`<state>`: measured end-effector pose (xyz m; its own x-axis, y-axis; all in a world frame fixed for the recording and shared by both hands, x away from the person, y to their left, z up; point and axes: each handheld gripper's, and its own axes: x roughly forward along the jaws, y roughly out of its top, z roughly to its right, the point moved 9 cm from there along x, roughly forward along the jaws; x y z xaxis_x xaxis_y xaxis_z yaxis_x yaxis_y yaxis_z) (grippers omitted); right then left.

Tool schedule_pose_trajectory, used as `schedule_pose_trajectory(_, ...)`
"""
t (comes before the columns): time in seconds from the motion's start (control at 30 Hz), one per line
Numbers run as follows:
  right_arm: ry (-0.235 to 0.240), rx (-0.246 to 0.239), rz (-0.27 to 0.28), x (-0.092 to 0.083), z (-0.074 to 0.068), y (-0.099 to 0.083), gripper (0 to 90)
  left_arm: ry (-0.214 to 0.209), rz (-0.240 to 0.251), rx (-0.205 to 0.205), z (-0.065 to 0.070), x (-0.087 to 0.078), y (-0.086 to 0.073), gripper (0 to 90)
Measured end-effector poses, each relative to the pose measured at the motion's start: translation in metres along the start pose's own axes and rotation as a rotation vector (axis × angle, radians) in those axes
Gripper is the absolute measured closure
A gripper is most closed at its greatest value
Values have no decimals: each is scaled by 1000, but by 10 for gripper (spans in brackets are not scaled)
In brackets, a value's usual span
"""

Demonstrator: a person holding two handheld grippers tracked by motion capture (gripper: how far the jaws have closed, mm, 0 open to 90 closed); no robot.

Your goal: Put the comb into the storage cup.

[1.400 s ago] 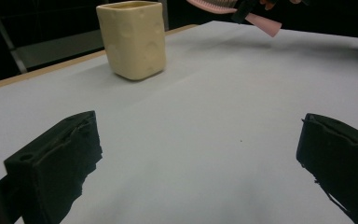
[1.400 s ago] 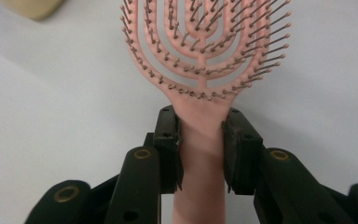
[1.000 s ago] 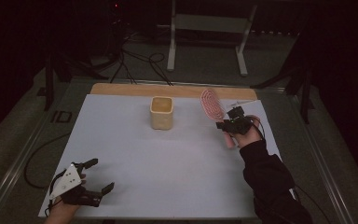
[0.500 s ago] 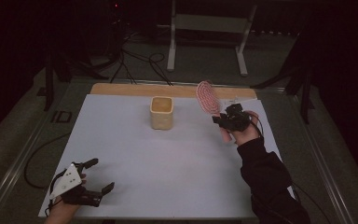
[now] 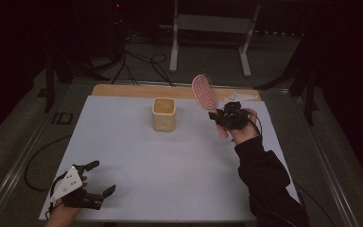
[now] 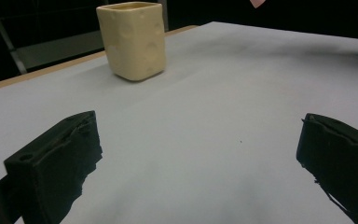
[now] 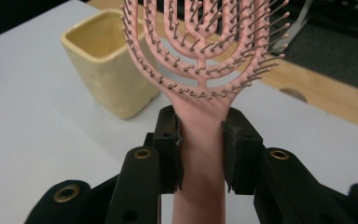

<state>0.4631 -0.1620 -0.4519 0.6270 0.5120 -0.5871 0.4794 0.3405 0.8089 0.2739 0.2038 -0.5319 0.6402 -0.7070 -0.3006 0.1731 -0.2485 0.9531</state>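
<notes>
A pink hairbrush (image 5: 203, 91) (image 7: 200, 56) is held up off the table at the right, bristled head up and leaning toward the cup. My right gripper (image 5: 219, 118) (image 7: 200, 144) is shut on its handle, both pads pressing the pink shaft. A pale yellow square cup (image 5: 164, 113) (image 6: 133, 38) (image 7: 105, 60) stands upright in the far middle of the white table, left of the brush. My left gripper (image 5: 97, 178) (image 6: 200, 154) rests at the near left corner, jaws wide open with nothing between them, pointing toward the cup.
The white table sheet (image 5: 170, 165) has a wooden strip (image 5: 123, 90) along its far edge. A metal stand (image 5: 208, 23) and cables (image 5: 142, 61) sit on the floor beyond the table. My right sleeve (image 5: 264, 179) crosses the near right part.
My right gripper has lifted the hairbrush higher and carried it a little left toward the cup. The left gripper has stayed put.
</notes>
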Motion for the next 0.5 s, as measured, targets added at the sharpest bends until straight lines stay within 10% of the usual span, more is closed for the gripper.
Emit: schedule_pose_trajectory(0.5,8,-26,76,-5,-12,28,700,-1,1,1,0,0,0,0)
